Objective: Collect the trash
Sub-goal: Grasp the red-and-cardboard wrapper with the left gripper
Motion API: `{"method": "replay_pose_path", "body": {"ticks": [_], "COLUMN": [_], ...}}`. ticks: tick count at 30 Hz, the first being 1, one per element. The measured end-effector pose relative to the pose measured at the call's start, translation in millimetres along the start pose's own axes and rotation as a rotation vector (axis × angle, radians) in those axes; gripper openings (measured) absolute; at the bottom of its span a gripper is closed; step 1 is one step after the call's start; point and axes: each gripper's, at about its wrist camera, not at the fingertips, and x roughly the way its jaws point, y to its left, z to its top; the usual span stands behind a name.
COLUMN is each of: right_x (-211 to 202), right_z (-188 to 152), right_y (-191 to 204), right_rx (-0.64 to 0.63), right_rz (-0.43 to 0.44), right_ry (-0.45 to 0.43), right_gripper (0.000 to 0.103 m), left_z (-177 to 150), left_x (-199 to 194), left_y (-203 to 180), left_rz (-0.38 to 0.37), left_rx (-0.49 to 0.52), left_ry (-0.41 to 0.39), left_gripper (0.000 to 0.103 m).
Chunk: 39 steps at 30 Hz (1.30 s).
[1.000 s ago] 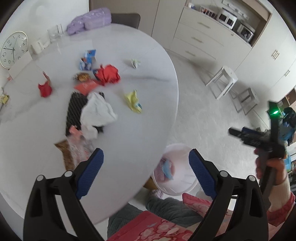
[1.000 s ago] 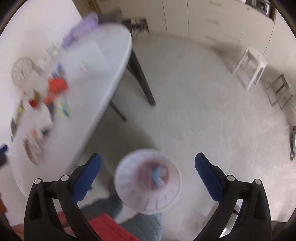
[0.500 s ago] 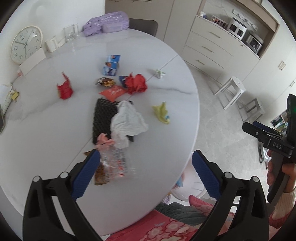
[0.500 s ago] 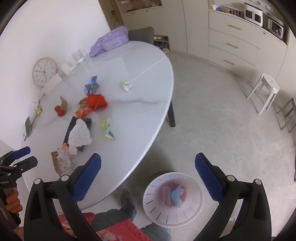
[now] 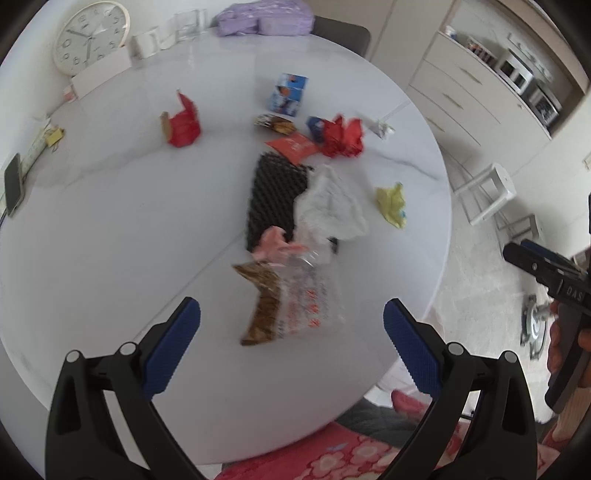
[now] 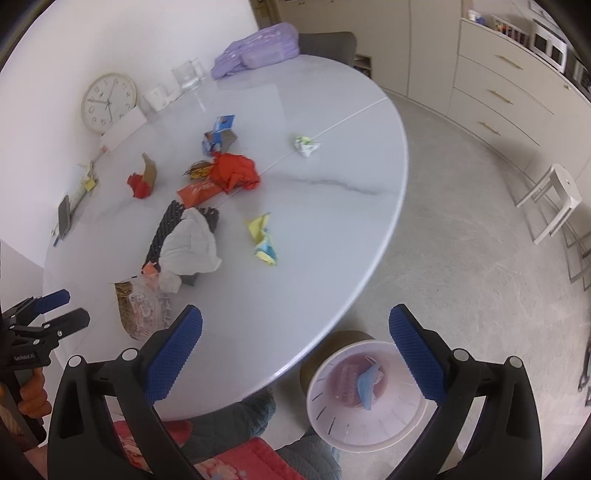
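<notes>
Scattered trash lies on the white oval table. Nearest my left gripper is a clear printed plastic bag over a brown wrapper. Beyond it lie a white crumpled bag on a black foam net, a yellow wrapper and red wrappers. The left gripper hovers open and empty above the table's near edge. My right gripper is open and empty over the table edge, with the white trash bin on the floor below it.
A clock, cups, a purple bag and a phone sit at the table's far side and left edge. White stools and cabinets stand beyond the table. The person's quilted legs are below.
Both grippers swung from over the bin and floor towards the table. The trash pile now sits centred ahead of the left gripper; the bin has left the left wrist view.
</notes>
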Motion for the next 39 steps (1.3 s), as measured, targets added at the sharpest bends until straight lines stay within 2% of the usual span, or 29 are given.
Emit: {"method": "replay_pose_path", "body": {"ticks": [5, 11, 14, 21, 25, 31, 33, 34, 37, 39], "right_x": [13, 41, 63, 121, 163, 208, 217, 221, 229, 234], "right_z": [24, 71, 101, 170, 208, 237, 242, 243, 247, 249], "right_y": [32, 71, 88, 113, 116, 114, 115, 116, 118, 121], "right_rx": [-0.04, -0.051, -0.036, -0.027, -0.002, 0.051, 0.065, 0.071, 0.087, 0.095], "right_rz": [0.022, 0.046, 0.055, 0.03, 0.021, -0.003, -0.012, -0.012, -0.021, -0.029], "right_ry": [-0.012, -0.041, -0.054, -0.063, -0.035, 0.007, 0.014, 0.018, 0.021, 0.027], "right_gripper": [0.1, 0.1, 0.1, 0.1, 0.1, 0.1, 0.1, 0.1, 0.1, 0.1], "left_z": [27, 94, 133, 193, 211, 221, 219, 218, 218, 219], "left_x": [6, 35, 60, 122, 155, 186, 192, 194, 194, 193], "left_y": [31, 76, 101, 138, 150, 157, 157, 157, 156, 155], "left_rz": [0.031, 0.112, 0.149, 0.2, 0.209, 0.237, 0.242, 0.242, 0.273, 0.267], "left_rx": [-0.039, -0.102, -0.183, -0.323, -0.369, -0.419, -0.431, -0.435, -0.406, -0.385], "left_ry": [-0.031, -0.081, -0.094, -0.06, -0.016, 0.025, 0.032, 0.042, 0.028, 0.028], "left_gripper": [0.095, 0.095, 0.095, 0.095, 0.095, 0.095, 0.086, 0.075, 0.052, 0.048]}}
